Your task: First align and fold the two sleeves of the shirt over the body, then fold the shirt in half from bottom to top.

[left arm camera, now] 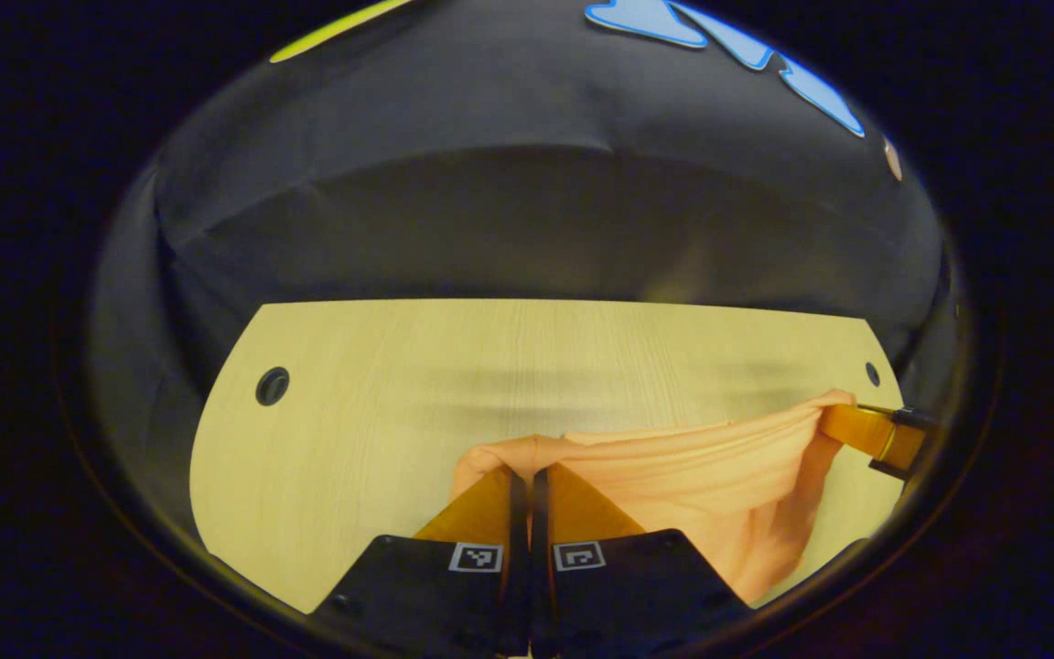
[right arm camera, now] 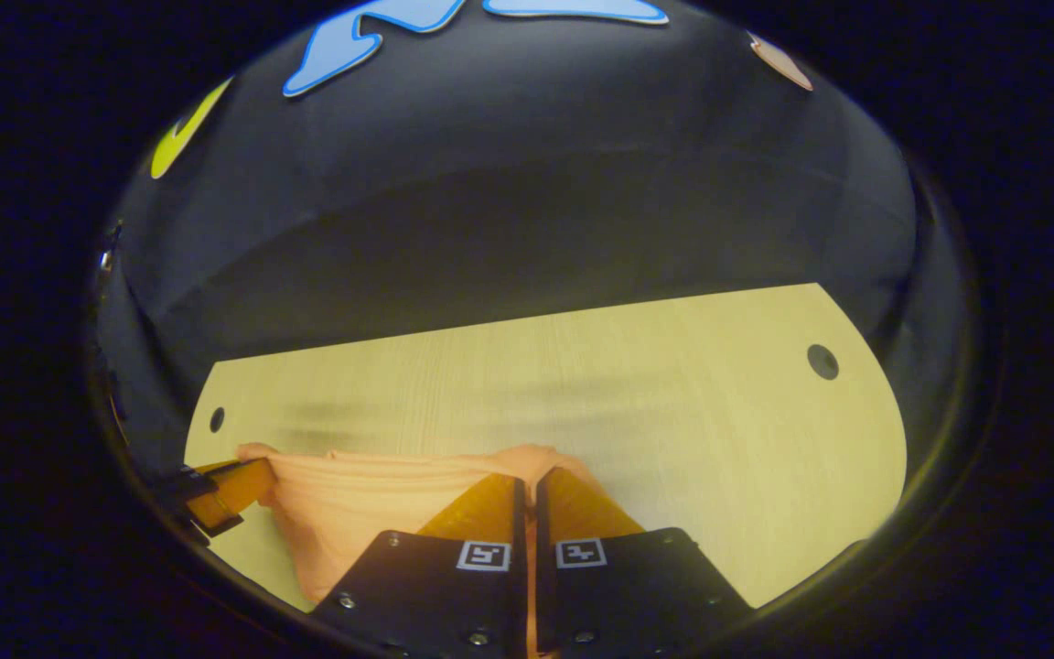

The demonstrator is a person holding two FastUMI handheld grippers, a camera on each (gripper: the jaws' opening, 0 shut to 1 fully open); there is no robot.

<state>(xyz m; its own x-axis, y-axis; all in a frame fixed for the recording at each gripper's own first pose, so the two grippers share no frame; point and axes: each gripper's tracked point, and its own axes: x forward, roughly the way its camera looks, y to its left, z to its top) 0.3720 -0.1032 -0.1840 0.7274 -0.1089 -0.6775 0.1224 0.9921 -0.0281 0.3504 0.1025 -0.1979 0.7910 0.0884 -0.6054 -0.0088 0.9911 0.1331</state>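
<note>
While both claws pinch it, soft peach shirt (left arm camera: 719, 476) sags, pale woodgrain table (left arm camera: 381, 384).

Dim, warm light is falling on the pale wooden tabletop (left arm camera: 381, 403), soft shadow bands are smearing across it, and fisheye distortion is bending its blurred edges.
</note>
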